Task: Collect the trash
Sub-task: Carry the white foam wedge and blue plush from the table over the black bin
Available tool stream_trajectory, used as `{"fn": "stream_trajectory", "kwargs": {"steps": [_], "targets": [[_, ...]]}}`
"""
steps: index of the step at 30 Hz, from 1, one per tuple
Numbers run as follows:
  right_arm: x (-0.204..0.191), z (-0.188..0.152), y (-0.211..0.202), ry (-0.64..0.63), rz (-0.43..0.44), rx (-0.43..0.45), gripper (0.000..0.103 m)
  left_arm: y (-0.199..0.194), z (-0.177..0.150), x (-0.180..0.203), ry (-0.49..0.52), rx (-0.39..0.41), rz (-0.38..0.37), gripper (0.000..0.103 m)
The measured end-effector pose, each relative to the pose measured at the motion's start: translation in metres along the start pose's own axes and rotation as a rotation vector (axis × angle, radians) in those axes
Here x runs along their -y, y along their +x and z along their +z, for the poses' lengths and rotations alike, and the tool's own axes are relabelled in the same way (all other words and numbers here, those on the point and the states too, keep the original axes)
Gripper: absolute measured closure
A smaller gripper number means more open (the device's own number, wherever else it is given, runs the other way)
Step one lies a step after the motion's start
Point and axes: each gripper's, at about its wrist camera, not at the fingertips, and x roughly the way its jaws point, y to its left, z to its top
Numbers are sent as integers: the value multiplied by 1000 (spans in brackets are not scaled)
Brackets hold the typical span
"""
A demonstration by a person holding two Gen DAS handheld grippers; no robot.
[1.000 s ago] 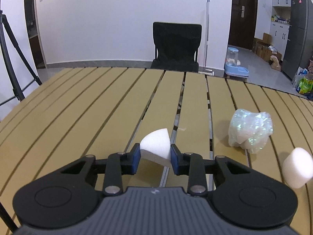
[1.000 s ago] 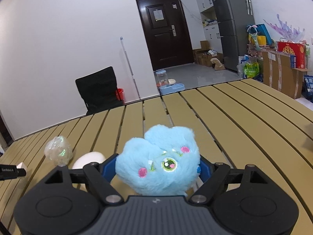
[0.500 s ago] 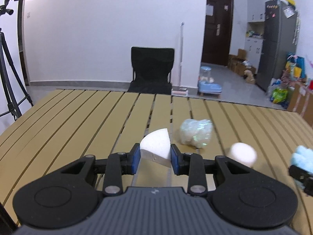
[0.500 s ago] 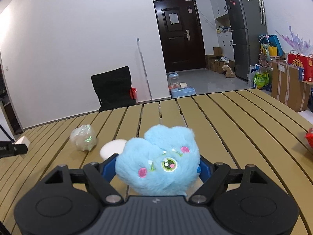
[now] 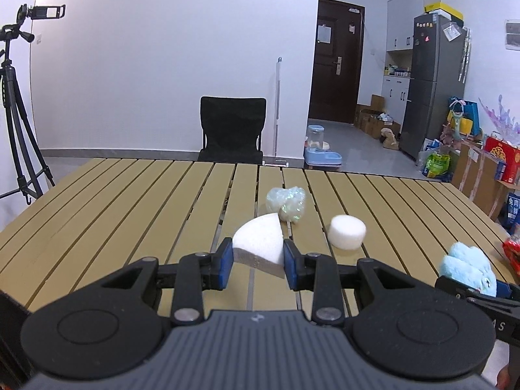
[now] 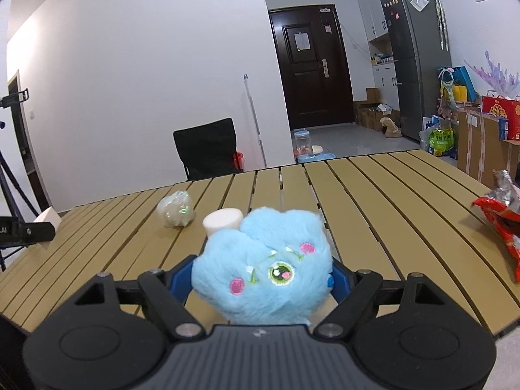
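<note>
Table now looks farther below both grippers.

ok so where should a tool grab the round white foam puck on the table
Grip the white foam puck across its curved side wall, coming down from above. It stands flat on the table with its round face up, so the fingers can straddle it. The crumpled plastic ball sits apart behind it, leaving room.

L gripper jaws clamp foam wedge above table.
</note>
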Motion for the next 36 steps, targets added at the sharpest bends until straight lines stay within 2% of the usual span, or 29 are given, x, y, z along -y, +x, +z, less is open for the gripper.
{"fn": "stream_trajectory", "kwargs": {"steps": [12, 22, 36], "targets": [[-3, -42, -60, -9, 34, 8, 23, -61, -30, 2, 20, 27, -22, 70], [-7, -81, -94, -34, 54, -26, 23, -96, -70, 5, 32, 6, -40, 70], [-15, -137, -115, -103, 55, -149, 23, -123, -127, 2, 39, -70, -38, 70]]}}
